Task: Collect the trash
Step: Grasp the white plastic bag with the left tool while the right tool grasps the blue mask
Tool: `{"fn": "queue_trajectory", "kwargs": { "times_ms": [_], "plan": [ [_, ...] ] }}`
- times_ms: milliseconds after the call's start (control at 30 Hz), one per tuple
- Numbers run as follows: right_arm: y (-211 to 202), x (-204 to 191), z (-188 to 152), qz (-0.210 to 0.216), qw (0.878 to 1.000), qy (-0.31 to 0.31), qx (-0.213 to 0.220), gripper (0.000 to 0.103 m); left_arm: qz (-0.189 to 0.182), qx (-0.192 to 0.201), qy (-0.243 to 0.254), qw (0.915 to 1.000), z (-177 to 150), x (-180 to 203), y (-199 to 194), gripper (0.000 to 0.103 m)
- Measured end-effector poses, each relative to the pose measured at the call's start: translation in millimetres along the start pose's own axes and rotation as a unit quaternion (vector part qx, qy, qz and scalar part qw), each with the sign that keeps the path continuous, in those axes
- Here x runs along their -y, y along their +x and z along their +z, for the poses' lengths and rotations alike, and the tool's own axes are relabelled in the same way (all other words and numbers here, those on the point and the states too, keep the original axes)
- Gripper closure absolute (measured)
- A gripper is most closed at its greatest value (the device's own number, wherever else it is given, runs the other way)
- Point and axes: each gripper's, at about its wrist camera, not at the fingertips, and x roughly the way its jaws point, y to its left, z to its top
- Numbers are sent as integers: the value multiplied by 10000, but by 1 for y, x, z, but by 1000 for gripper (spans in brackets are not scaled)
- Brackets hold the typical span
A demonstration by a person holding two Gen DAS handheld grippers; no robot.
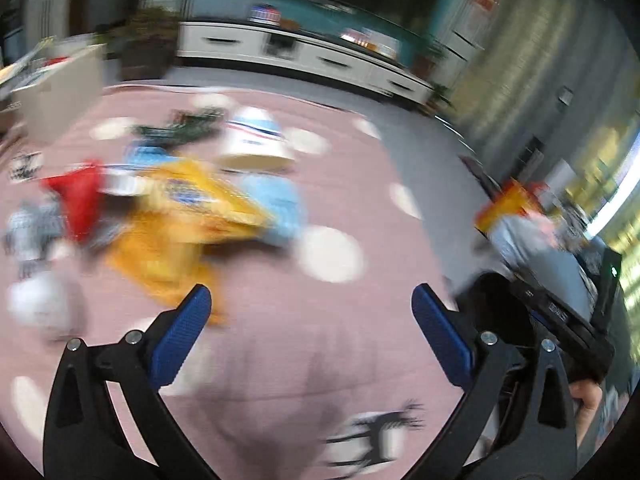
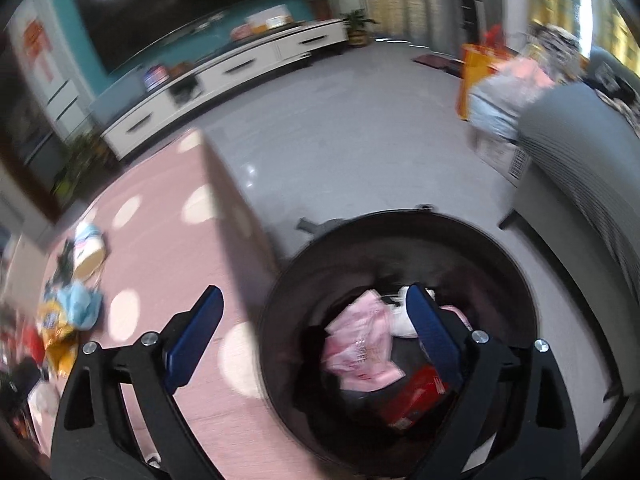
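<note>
The left tongs [image 1: 311,300] stand wide with nothing between their blue pads [image 1: 182,334], pointing down at a pink rug with pale dots [image 1: 332,254]; the whole left view is smeared by motion. The right tongs [image 2: 314,302] are also spread wide and empty, hanging over the rim of a round black bin [image 2: 516,264] that stands on the grey floor [image 2: 352,120] just beside the rug's edge. Inside the bin lie a crumpled pink wrapper [image 2: 360,344], a red packet [image 2: 416,396] and something white [image 2: 400,316]. The trash not yet collected sits farther out on the rug: a yellow snack bag [image 1: 180,216], a red wrapper [image 1: 80,200], light blue crumpled pieces [image 1: 276,208] and a tipped paper cup [image 1: 256,140], all close together in a loose heap, well apart from the bin. Beyond the rug a long white low cabinet [image 2: 240,68] runs along a teal wall under a dark screen [image 2: 180,8].
</note>
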Motion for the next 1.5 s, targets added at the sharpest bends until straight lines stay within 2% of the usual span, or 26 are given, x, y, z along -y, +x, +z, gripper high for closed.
{"fn": "queue_trajectory", "kwargs": {
  "times_ms": [167, 367, 467, 600, 767, 900, 933, 1000, 1100, 1267, 1367, 1400, 1500],
  "plan": [
    [16, -59, -12, 376, 9977, -519, -213, 12, 356, 174, -827, 9958, 10, -95, -27, 3],
    [33, -137, -20, 857, 9903, -963, -522, 12, 801, 204, -1217, 9891, 4, -166, -39, 3],
    [48, -170, -15, 995, 9866, -1046, -765, 12, 923, 59, -1446, 9852, -3, -197, -29, 3],
    [73, -213, -7, 1291, 9795, -1000, -1181, 12, 845, -180, -1634, 9828, -11, -218, -7, 4],
    [91, -248, -5, 1233, 9776, -1091, -1310, 12, 767, -292, -1599, 9837, -15, -223, 7, 6],
    [101, -266, -7, 1221, 9763, -1193, -1328, 14, 608, -381, -1622, 9842, -18, -223, 14, 19],
    [102, -267, -8, 1228, 9759, -1213, -1333, 14, 616, -397, -1597, 9844, -19, -223, 15, 26],
    [103, -269, -10, 1285, 9755, -1212, -1314, 16, 678, -400, -1561, 9846, -20, -223, 18, 32],
    [102, -267, -9, 1335, 9760, -1196, -1236, 24, 576, -406, -1608, 9845, -23, -223, 19, 43],
    [108, -255, -8, 1424, 9751, -997, -1377, 47, 531, -378, -1558, 9856, -27, -215, 18, 61],
    [111, -250, -11, 1488, 9728, -938, -1505, 63, 448, -368, -1569, 9859, -30, -210, 17, 68],
    [111, -249, -13, 1447, 9728, -1006, -1502, 71, 411, -372, -1558, 9862, -31, -207, 16, 69],
    [102, -243, -15, 1435, 9742, -1111, -1340, 79, 289, -375, -1471, 9880, -32, -193, 15, 71]
  ]
}}
